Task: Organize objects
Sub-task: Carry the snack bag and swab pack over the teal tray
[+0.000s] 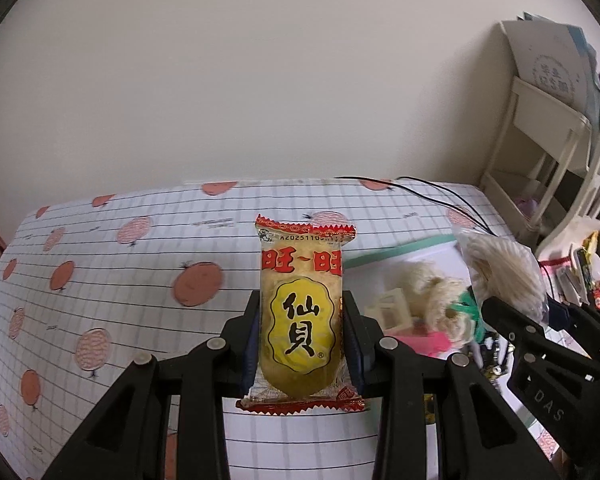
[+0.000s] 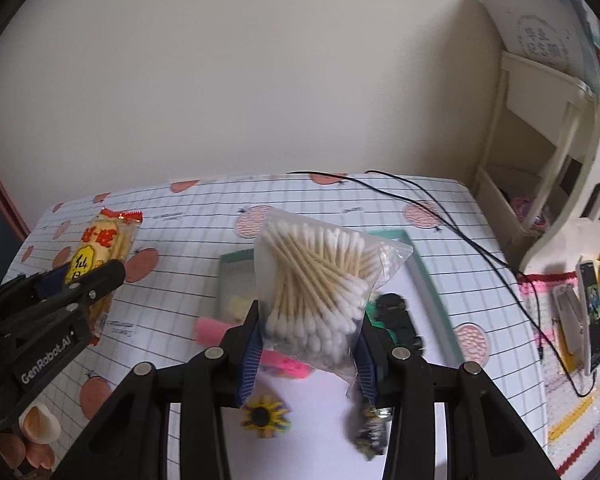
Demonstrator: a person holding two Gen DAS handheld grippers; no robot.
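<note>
**Both grippers loaded, held up over the table**

So biggest first: table (image 1: 100, 264) w/ an orange-print grid cloth, white shelf rack (image 1: 548, 140) at the right edge. Left gripper (image 1: 302, 320) is clamped on a rice cracker pack (image 1: 302, 308), upright, above the cloth. Right gripper (image 2: 310, 320) is pinching a bag of cotton swabs (image 2: 316, 280) above a green-edged tray (image 2: 428, 280). Sunflower clip (image 2: 265, 418) sits on the tray's white sheet, btw the right fingers.

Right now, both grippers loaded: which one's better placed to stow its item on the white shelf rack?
Likely right. The right gripper with the cotton swab bag is nearer the white shelf rack. The left gripper, holding the rice cracker packet, sits farther away.
</note>
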